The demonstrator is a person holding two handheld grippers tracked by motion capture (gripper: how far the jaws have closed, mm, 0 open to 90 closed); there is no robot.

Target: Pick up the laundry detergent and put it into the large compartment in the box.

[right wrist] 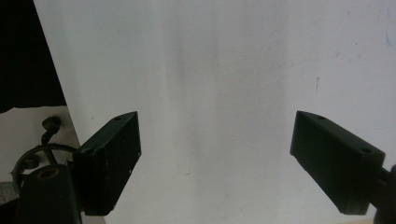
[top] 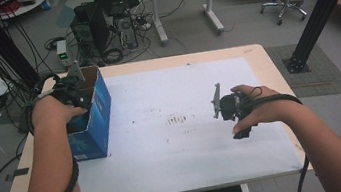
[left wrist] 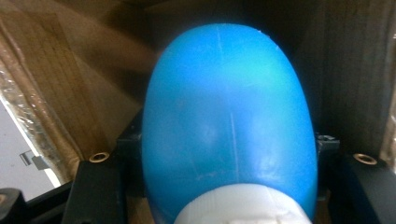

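Note:
A blue cardboard box (top: 92,118) stands open at the table's left edge. My left gripper (top: 72,89) reaches down into it. In the left gripper view a blue plastic bottle (left wrist: 229,126) with a white cap (left wrist: 243,207) sits between the two black jaws, which press on its sides, inside the brown cardboard walls (left wrist: 65,88). My right gripper (top: 228,108) hovers over the white table sheet (top: 177,125) at the right. Its jaws stand wide apart with nothing between them, and its fingers (right wrist: 112,158) frame bare white sheet (right wrist: 224,93).
The wooden table (top: 259,58) is covered by the white sheet, with faint dark marks (top: 177,120) near its middle. Beyond the far edge are computer towers (top: 103,27), cables, another desk's legs and a black post (top: 323,9) at the right.

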